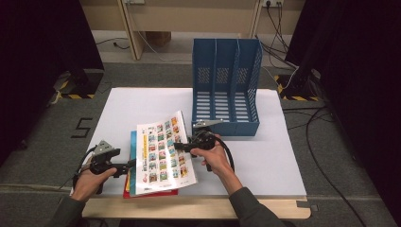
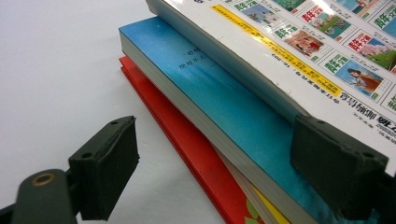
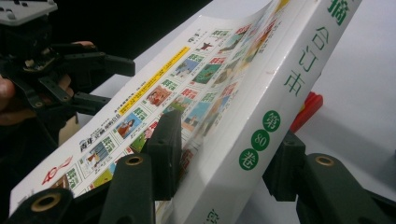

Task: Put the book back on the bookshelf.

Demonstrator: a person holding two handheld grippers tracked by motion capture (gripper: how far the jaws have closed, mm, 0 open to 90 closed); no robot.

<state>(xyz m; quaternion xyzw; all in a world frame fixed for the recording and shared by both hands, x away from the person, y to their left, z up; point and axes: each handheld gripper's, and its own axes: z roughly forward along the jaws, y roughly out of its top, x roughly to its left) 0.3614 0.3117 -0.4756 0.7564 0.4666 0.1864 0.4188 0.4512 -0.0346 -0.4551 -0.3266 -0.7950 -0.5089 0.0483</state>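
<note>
Lifting the top book (image 1: pixel 163 152) off a short stack is the step in hand, and it looks only just begun: the right hand-held gripper (image 1: pixel 182 146) is gripping the white picture-covered book at its spine edge, one pad (image 3: pixel 164 149) pressing on the cover and the other (image 3: pixel 284 163) on the underside, jaws partly closed to the book's thickness. That edge is tilting up while the far edge is resting on the blue book (image 2: pixel 219 102) beneath, which is lying on a red book (image 2: pixel 187 140) on the bench (image 1: pixel 265 156). The blue file rack (image 1: pixel 227 85), standing just beyond the right hand-held gripper, is holding no books in its slots, so, as I judge it, carrying and slotting all three is still left to do. The left hand-held gripper (image 1: pixel 124 166) is sitting at the opposite side of the stack with jaws wide apart and nothing pinched; one pad (image 2: pixel 334 163) is lying close against the white book's lower edge above the blue cover, the other (image 2: pixel 109 165) hanging over bare bench.
</note>
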